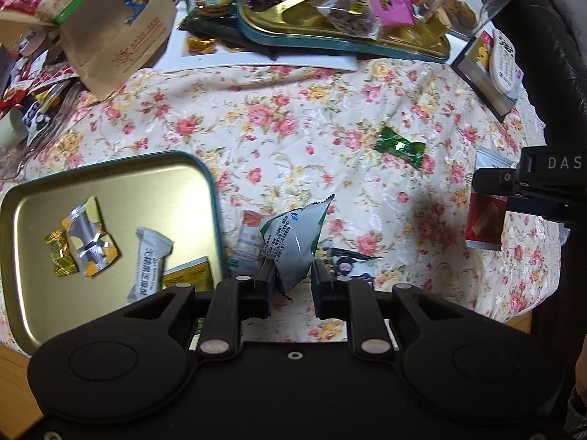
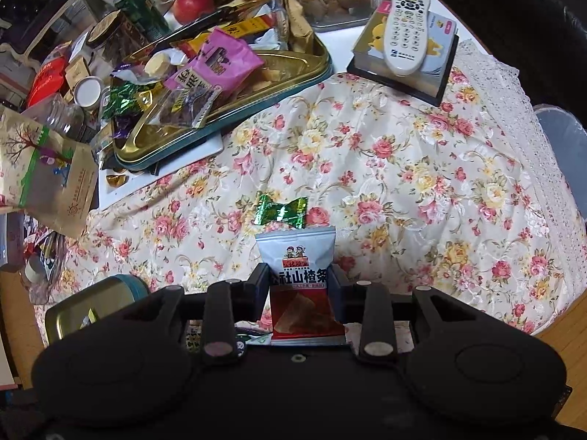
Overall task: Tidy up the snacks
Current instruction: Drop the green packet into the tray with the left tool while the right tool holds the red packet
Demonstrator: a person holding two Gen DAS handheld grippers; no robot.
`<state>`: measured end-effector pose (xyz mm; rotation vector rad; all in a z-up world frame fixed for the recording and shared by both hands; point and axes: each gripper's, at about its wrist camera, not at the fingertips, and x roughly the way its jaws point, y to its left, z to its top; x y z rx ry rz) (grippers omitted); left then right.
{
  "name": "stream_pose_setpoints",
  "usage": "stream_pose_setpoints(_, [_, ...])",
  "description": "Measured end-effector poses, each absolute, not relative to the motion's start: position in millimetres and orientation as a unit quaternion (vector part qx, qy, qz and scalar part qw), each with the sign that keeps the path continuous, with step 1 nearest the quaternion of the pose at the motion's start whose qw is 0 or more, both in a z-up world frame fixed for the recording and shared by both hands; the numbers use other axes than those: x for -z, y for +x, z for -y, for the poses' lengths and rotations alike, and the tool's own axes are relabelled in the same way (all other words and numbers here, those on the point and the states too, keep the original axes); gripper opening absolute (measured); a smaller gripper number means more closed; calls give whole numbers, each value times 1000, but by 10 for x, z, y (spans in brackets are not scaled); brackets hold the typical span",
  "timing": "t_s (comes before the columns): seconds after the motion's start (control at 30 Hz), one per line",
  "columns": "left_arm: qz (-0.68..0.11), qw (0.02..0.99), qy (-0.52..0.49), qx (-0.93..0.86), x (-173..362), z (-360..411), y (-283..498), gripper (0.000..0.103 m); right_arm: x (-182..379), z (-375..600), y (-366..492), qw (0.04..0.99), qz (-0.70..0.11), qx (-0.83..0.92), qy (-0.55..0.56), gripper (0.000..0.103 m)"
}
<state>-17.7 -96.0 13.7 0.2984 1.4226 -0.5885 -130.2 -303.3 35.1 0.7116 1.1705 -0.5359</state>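
While your left gripper (image 1: 292,282) pinches the green-and-white packet (image 1: 293,242) between its narrowed jaws, the packet sticks up above the floral tablecloth (image 1: 293,128), just right of the gold tin tray (image 1: 44,293). That tray already has a yellow-and-silver wrapper (image 1: 90,238), a gold candy (image 1: 60,256) and a white bar (image 1: 148,260) in it. Your right gripper (image 2: 299,286) has its jaws closed in on the red-and-blue hawthorn packet (image 2: 299,267), gripped at its sides and poking forward over the cloth. A green foil candy (image 2: 280,212) lies loose on the tablecloth just past that packet. Further back there's the big gold tray (image 2: 301,73) piled with snacks, and a remote (image 2: 405,29) resting on a box.
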Motion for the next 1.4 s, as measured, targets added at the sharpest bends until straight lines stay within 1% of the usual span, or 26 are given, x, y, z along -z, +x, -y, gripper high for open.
stream_pose_setpoints(0.67, [-650,727,93,199,-77,158,234,26,-255,2508,-883,747,-563,217,279,36])
stream_pose_setpoints(1.0, [-638,740,95,190,-129,-14,296,27,-225,2287,-728,750,-574,201,259,36])
stream_pose_setpoints(1.1, [-634,745,90,188,-165,-60,323,29,-230,2237,-699,753,-574,196,255,36])
stream_pose_setpoints(1.4, [-654,738,60,153,-147,-245,478,29,-299,1945,-627,768,-575,162,230,36])
